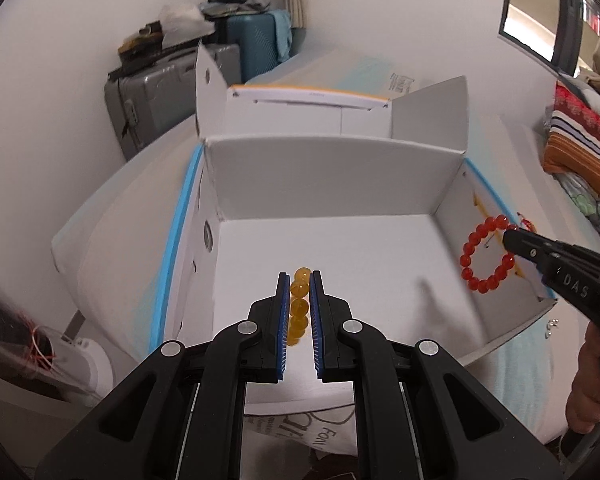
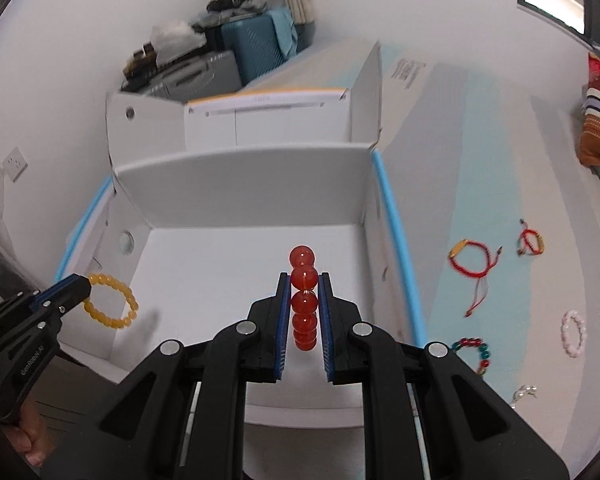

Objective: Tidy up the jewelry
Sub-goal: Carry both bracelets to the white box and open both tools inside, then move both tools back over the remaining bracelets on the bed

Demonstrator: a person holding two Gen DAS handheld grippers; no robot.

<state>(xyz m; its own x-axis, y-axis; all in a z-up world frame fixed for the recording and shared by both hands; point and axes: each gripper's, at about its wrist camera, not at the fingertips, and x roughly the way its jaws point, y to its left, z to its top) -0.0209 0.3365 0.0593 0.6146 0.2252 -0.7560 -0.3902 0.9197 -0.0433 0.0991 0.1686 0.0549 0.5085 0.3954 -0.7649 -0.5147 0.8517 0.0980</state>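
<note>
Amber bracelet: pinched between the blue pads of the left tool (image 1: 300, 280), beads stacked edge-on in its narrow gap; the amber bracelet (image 1: 299, 307) hangs over the near-left part of the box floor.
Red bracelet: pinched the same way by the right tool (image 2: 304, 280); the red bracelet (image 2: 303, 304) hangs over the near-middle of the floor as the right view shows it, and near the right wall in the left view.
Box: white box (image 1: 340, 176), open on top, floor bare; both loops look clear of the floor, though how far I cannot tell.
Step in hand: judged as setting both bracelets down inside the box.
How to do it well: lower each tool until the bottom beads rest on the floor, then part the pads slowly so the loop lies flat and does not bounce or roll.
Spacing: keep amber to the left and red to the right, well apart, so the loops do not overlap.
Risk: the red loop sits close to the right wall; letting go there could hang it on the rim.
Left to do: cord bracelets (image 2: 472, 264), a pink one (image 2: 574, 338), a green-and-red one (image 2: 474, 352) and other pieces lie on the surface (image 2: 440, 160) right of the box.
</note>
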